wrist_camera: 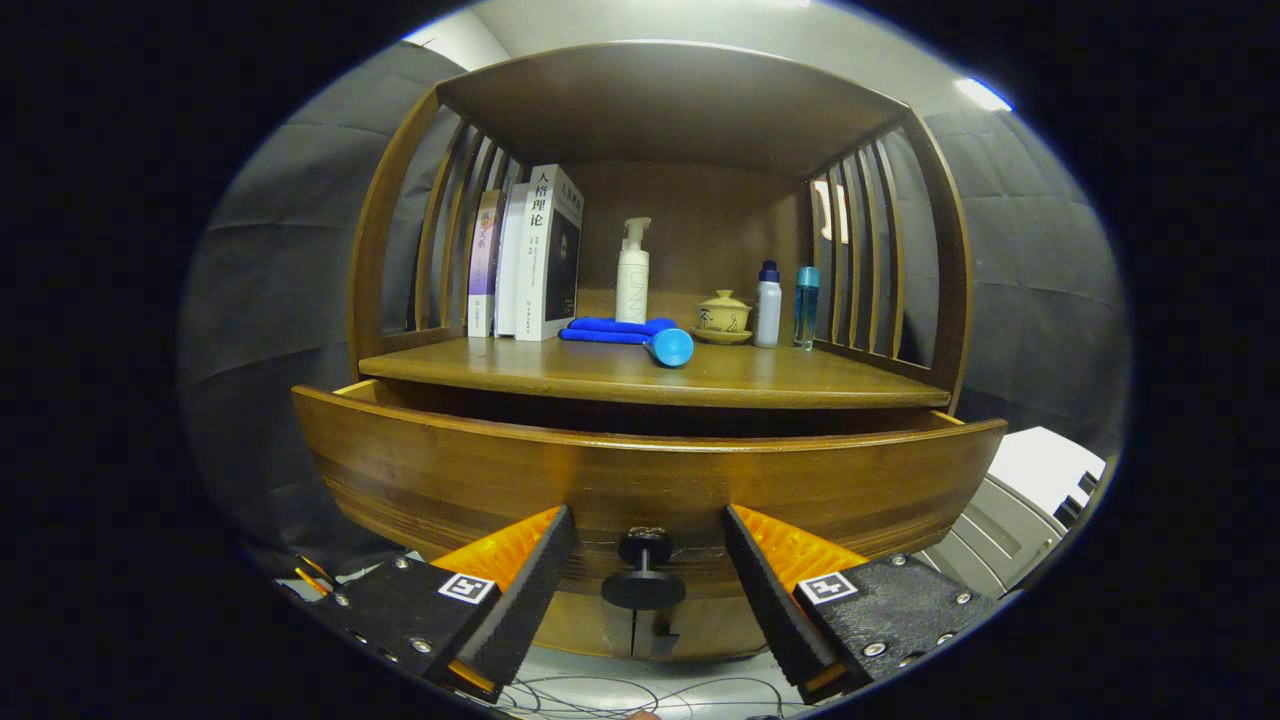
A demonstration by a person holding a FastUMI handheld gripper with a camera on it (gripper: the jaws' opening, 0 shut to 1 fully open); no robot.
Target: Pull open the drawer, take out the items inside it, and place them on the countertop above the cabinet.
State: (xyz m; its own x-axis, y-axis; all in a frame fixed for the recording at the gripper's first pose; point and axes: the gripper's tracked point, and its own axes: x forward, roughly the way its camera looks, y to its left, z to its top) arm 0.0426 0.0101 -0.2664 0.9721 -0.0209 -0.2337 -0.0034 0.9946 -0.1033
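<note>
Two fingers of hand-held gripper [648, 540] spread wide, flanking knob [643, 575], drawer [640, 470] pulled open

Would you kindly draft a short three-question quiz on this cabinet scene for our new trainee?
1. True or false: the curved wooden drawer front is already pulled out from under the wooden countertop.
2. Multiple choice: the small black round knob sits (A) between the open gripper's fingers, untouched; (B) clamped by both fingers; (C) on the countertop.
3. Fill in: the light-blue funnel-shaped item lies just in front of the folded ____ cloth.

Key: 1 true; 2 A; 3 blue.
</note>
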